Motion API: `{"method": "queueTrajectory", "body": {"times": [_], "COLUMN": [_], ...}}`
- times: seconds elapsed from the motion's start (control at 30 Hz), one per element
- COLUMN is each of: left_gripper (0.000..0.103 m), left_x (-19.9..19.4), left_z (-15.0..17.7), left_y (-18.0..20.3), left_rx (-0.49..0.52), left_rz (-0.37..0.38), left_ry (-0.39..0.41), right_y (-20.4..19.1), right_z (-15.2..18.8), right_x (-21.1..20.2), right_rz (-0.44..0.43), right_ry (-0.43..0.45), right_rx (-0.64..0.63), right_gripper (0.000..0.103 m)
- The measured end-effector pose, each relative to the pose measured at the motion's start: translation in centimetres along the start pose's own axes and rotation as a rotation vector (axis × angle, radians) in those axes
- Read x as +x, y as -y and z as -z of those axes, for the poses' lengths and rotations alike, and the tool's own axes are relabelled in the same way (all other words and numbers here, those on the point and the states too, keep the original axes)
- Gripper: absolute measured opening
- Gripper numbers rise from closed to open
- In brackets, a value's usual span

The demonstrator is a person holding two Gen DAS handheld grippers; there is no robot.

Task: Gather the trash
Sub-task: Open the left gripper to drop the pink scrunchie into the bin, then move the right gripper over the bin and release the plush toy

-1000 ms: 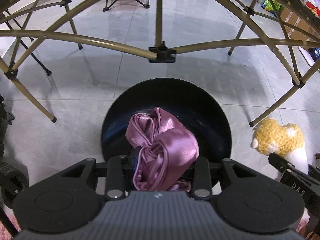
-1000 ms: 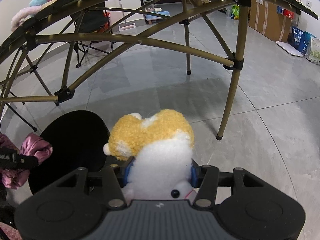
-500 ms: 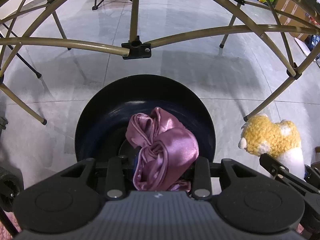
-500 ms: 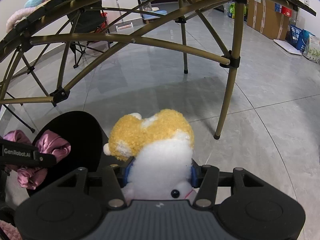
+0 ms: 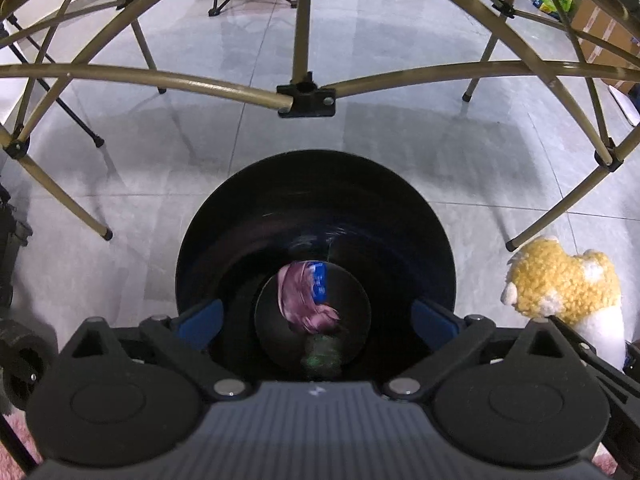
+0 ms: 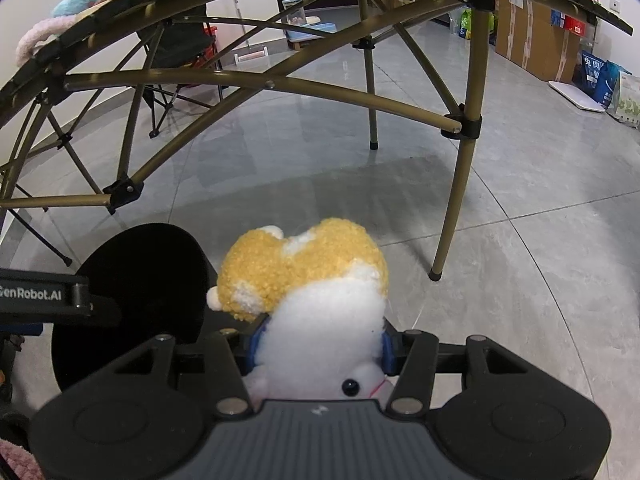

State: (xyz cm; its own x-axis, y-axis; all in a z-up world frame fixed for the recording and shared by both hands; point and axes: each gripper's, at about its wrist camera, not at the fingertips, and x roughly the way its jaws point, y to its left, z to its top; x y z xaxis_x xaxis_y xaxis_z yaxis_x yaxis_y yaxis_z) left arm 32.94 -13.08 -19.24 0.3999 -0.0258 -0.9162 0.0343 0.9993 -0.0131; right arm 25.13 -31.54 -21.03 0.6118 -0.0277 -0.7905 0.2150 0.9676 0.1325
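1. Left wrist view looks steeply down into a round black bin (image 5: 248, 216) standing on the grey tiled floor (image 5: 360, 136).
2. The left gripper (image 5: 316, 320) hangs right over the bin's mouth; its jaws have just been opening and now stand spread wide, the blue pads (image 5: 200, 318) far apart with nothing between them.
3. Deep inside the bin, on its bottom, lies the crumpled pink satin cloth (image 5: 304, 300), blurred, with a streak of blue on its upper edge and a dim greenish patch just below it that I cannot make out.
4. A folding desk frame (image 5: 304, 96) of olive-gold tubes with black joints arches over the scene, its feet on the tiles around the bin.
5. From the right wrist view, the right gripper (image 6: 320, 346) is clenched on a plush toy (image 6: 312, 280): its blue pads press into the white body from both sides, and the yellow woolly part bulges above them, away from the camera. A small black eye shows near the gripper's housing.
6. The toy is held up off the floor, just beside the bin (image 6: 160, 256), which sits to its left with the left gripper's arm (image 6: 44, 294) reaching across its opening.
7. In the left wrist view the same toy (image 5: 560, 280) shows at the right edge, beside the bin and outside it.
8. Cardboard boxes (image 6: 532, 36) and bags stand along the far wall, and a folding chair (image 6: 176, 52) sits beyond the desk frame.
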Motion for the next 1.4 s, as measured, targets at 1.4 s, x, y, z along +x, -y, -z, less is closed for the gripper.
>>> {"method": "queueTrajectory", "body": {"times": [1.4], "left_gripper": [0.103], "left_x": [-4.3], "left_z": [2.4], "left_y": [-11.6], "left_rx": [-0.078], "left_rz": [-0.111], "left_ry": [0.177], "right_y": [-9.8], "right_z": [-0.5], "right_x": [-1.5], "right_rz": [-0.159], "right_ry": [0.004], "right_rx": [-0.167], "right_gripper": [0.052]}}
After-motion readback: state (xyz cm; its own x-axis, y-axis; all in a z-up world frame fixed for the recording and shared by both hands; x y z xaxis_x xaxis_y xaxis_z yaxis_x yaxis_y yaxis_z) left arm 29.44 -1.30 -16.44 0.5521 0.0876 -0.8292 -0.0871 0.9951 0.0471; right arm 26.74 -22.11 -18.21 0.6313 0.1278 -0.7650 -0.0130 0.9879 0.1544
